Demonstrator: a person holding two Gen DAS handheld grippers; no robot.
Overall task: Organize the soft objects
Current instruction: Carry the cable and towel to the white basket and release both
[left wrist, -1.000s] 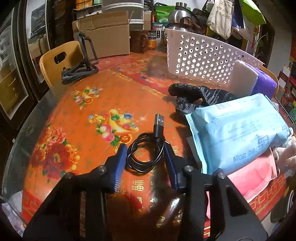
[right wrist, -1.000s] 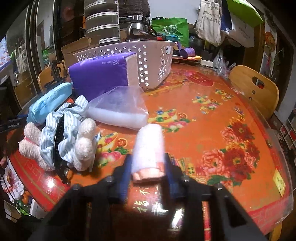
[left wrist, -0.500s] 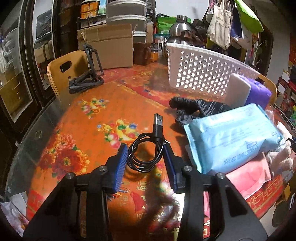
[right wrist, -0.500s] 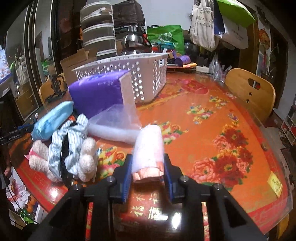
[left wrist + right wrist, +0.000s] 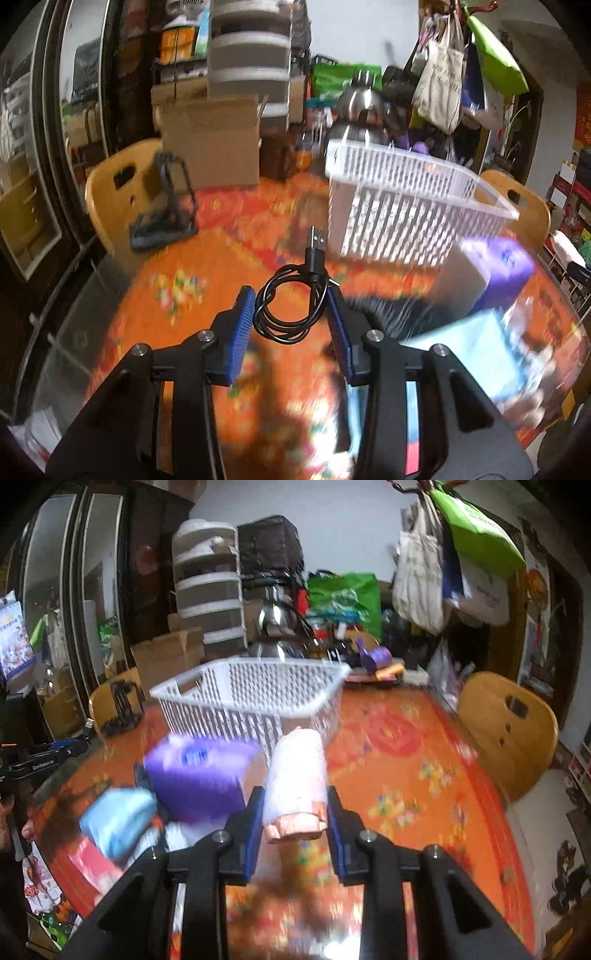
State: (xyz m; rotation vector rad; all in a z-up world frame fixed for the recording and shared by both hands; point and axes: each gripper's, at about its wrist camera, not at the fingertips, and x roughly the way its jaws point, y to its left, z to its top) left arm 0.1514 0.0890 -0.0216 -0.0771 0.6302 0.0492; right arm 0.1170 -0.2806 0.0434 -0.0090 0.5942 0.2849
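Black coiled USB cable [image 5: 291, 306], thin and rubbery with a metal plug, is grasped between the blue ribbed pads of the left gripper [image 5: 291, 314] and held clear of the table. Pink-and-white rolled soft cloth [image 5: 297, 775], fuzzy and cylindrical, is clamped in the right gripper [image 5: 295, 812], also off the table. White perforated plastic basket [image 5: 251, 698], rigid and rectangular, is seen ahead on the orange floral glass-topped table [image 5: 406, 768]; its inside is not fully visible, but nothing is seen in it. Task is judged early: two items are picked up, none confirmed placed. Left on the table near the basket: purple plastic-wrapped soft pack [image 5: 199, 771], light blue soft wrapped pack [image 5: 118, 819], a pink flat packet [image 5: 92, 856], and a dark knit item [image 5: 399, 306], too blurred to be identified. Surroundings are heavily motion-blurred. Both held items are judged destined for the basket; the rest remains to be sorted.
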